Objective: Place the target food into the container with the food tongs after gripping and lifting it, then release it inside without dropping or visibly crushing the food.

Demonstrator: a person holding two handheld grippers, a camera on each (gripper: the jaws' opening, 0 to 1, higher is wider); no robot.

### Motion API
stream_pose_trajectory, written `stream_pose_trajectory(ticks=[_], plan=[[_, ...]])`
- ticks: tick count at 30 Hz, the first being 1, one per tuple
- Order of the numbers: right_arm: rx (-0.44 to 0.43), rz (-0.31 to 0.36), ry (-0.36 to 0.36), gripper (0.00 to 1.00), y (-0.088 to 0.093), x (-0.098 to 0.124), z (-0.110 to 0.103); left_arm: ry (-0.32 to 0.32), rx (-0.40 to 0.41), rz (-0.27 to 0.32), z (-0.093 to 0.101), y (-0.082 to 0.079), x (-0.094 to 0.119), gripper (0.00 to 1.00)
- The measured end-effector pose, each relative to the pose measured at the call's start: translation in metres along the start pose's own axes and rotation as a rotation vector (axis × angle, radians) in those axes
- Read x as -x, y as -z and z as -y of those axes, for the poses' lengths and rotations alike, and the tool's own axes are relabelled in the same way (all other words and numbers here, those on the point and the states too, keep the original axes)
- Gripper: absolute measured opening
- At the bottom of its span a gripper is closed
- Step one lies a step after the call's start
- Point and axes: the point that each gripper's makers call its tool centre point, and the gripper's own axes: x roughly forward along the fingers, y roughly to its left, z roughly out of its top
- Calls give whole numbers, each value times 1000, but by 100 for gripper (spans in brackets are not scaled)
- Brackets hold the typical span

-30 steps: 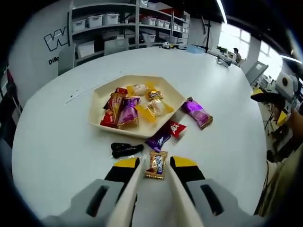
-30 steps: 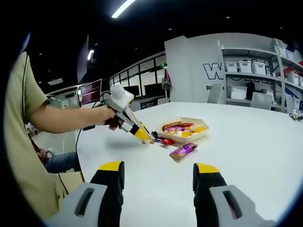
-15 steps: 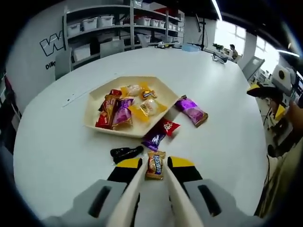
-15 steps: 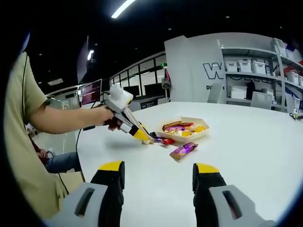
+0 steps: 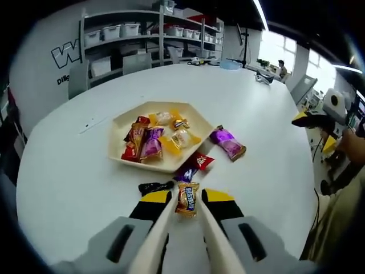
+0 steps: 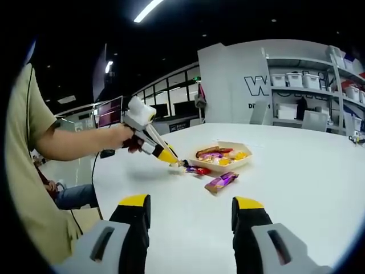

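Jaws of the left gripper [image 5: 187, 201] pinch the orange snack [image 5: 187, 198] above the table [image 5: 68, 160]

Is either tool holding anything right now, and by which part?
The left tool pinches the orange-wrapped snack between its tong tips, gripping the wrapper's long side edges near its lower end. The right tool is open and holds nothing.
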Motion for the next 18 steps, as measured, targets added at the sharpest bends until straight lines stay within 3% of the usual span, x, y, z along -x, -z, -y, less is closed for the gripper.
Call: stream_pose_trajectory(ticks=[18], plan=[[4, 12, 6, 55, -6, 5, 2, -7, -36, 52, -6, -48, 5, 19]])
